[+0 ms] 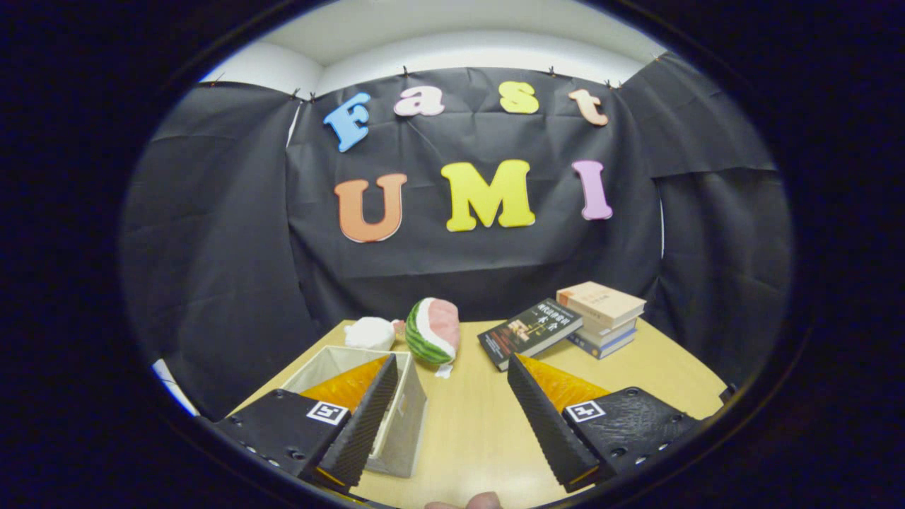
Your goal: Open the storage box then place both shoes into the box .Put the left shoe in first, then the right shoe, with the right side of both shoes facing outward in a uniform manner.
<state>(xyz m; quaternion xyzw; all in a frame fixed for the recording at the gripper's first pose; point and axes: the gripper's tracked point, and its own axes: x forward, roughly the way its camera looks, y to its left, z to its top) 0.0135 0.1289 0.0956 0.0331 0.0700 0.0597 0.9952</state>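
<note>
Gripper view shows the gripper (449,417) spread wide and empty above the bench (474,424), an open fabric storage box (406,424) beside its left finger, so both shoes seemingly remain unplaced.

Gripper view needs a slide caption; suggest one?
Open gripper above table, storage box beside its left finger.

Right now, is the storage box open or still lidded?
Open: the storage box shows its pale lining with no lid across its top. The gripper is open, fingers spread above the table, holding nothing.
</note>
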